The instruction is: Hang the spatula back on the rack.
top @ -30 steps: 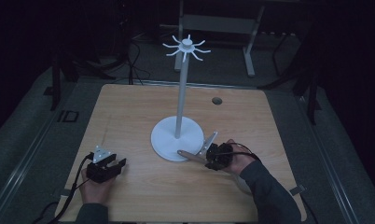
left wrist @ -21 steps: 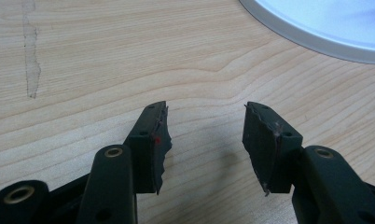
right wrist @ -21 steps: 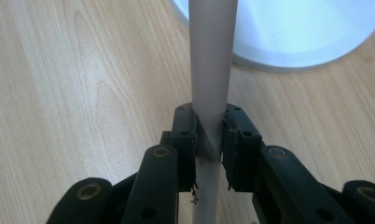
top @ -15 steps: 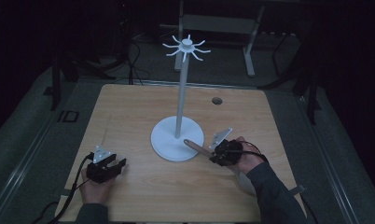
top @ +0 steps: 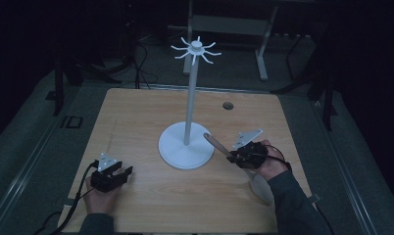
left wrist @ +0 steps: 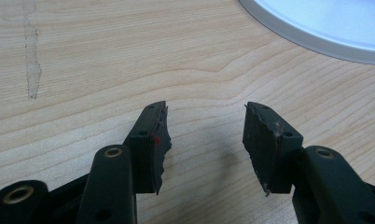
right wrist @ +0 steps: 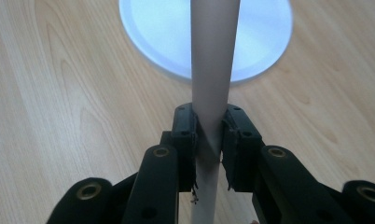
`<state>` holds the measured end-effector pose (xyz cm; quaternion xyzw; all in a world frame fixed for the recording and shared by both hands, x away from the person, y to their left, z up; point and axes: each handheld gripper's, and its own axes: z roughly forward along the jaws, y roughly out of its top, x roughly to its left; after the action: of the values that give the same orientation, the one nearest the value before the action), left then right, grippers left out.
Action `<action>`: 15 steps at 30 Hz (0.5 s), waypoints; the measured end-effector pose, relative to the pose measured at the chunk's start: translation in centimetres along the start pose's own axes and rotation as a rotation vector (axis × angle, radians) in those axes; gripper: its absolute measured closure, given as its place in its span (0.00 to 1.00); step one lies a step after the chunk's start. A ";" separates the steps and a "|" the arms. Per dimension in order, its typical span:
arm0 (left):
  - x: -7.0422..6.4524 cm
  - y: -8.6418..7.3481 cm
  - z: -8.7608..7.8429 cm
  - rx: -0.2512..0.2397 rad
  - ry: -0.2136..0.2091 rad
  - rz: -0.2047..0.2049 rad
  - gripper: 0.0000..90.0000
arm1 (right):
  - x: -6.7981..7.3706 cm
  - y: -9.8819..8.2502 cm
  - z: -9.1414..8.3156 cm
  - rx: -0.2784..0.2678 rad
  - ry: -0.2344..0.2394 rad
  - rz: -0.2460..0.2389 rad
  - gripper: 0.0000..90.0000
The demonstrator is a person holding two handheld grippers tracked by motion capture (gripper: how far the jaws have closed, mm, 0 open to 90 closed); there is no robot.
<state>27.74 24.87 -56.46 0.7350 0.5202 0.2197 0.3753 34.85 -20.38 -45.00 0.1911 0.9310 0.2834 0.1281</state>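
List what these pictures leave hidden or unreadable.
- Utensil in the right gripper: the high view is too dim to tell its kind; in the right gripper view its handle runs off the top edge.
- Stand: the left gripper view cuts off all but the base rim.
- Dark spot on the table: too small to identify.

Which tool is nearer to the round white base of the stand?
Right. The right tool, shut on a grey handle, sits just right of the base; the left tool rests farther off, front-left.
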 end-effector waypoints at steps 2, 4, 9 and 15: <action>0.0 0.0 0.0 0.001 -0.001 0.001 0.56 | -0.2 -0.1 -0.5 -0.020 -0.008 0.009 0.85; 0.0 0.0 0.0 -0.001 -0.002 0.001 0.56 | -0.4 -0.1 -1.0 -0.036 -0.015 0.018 0.85; 0.1 0.0 -0.1 -0.003 -0.003 -0.001 0.56 | -0.8 -0.1 -2.2 -0.085 -0.030 0.033 0.85; 0.1 0.0 -0.1 -0.002 -0.005 -0.005 0.56 | -1.0 -0.1 -3.1 -0.129 -0.043 0.046 0.85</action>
<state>27.73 25.00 -56.44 0.7338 0.5210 0.2176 0.3778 34.68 -22.38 -42.40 0.2099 0.9032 0.3415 0.1533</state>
